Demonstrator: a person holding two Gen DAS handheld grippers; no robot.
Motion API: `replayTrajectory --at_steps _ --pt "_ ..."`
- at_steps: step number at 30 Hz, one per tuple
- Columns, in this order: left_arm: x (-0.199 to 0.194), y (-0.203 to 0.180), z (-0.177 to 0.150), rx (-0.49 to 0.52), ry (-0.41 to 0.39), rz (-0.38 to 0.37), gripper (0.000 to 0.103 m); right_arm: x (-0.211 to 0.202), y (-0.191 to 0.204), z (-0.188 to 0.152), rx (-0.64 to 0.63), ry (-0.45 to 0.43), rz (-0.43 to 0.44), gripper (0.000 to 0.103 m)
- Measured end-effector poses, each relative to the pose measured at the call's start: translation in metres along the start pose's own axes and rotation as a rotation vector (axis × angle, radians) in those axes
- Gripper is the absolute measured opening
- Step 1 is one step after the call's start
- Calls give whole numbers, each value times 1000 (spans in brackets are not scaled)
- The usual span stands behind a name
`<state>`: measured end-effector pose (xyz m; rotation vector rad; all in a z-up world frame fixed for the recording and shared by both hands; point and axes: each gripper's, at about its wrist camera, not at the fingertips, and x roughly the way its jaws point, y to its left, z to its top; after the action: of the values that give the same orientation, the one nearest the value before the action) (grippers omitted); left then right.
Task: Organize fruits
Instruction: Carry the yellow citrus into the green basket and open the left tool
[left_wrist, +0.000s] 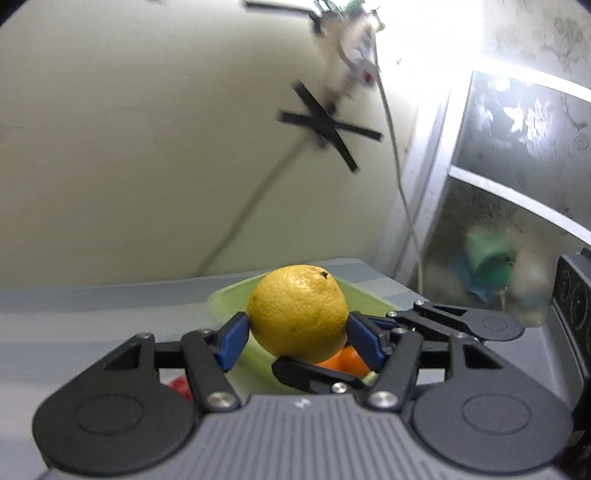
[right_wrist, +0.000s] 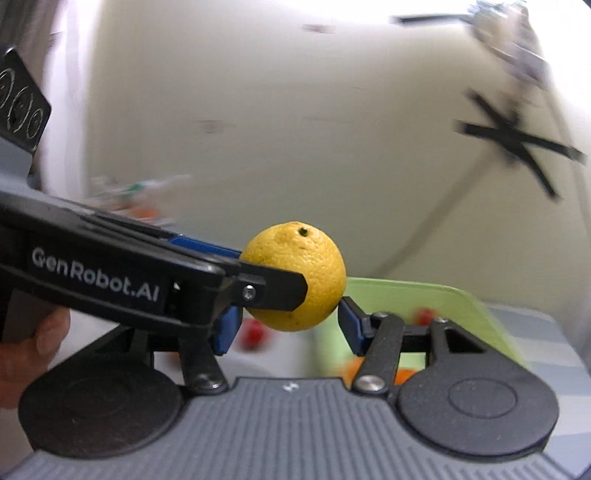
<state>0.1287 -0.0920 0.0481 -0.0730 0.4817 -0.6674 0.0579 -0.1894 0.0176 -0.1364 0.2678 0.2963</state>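
A grey table (left_wrist: 92, 306) carries a light-green tray (left_wrist: 229, 295) and a red fruit (right_wrist: 255, 332).

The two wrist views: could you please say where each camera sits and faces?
Left wrist: on the left gripper, facing the wall past the yellow citrus it clamps; the right gripper shows at right.
Right wrist: on the right gripper, facing likewise; the left gripper and a hand show at left.
Shared: citrus, green tray, taped cross.

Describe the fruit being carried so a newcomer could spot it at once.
Above the light green tray on the grey table, both grippers meet. Between their blue pads sits a yellow citrus fruit, round with pitted skin. Unlike the small red and orange fruits below, it is held in the air.
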Motion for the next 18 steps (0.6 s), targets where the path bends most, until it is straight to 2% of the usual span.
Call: replayTrajectory --at_steps 4,8,10,12,14,16,18 --pt "61 -5 11 -14 76 -23 59 23 -59 -4 100 77 -56 60" --pt "94 1 12 -56 136 -27 57 44 -83 -13 141 127 -82 60" --pt "101 1 9 -46 143 3 61 50 -92 -19 180 145 -78 61" --pt "105 1 6 -38 156 32 63 50 -91 -20 164 133 -71 64" --pt "103 1 4 -51 157 42 61 42 -88 -19 144 87 -103 79" --pt "92 -1 6 -54 139 71 61 35 -87 -19 149 63 -104 78" --pt "71 -6 10 -23 105 130 61 27 -87 -19 192 53 -96 77"
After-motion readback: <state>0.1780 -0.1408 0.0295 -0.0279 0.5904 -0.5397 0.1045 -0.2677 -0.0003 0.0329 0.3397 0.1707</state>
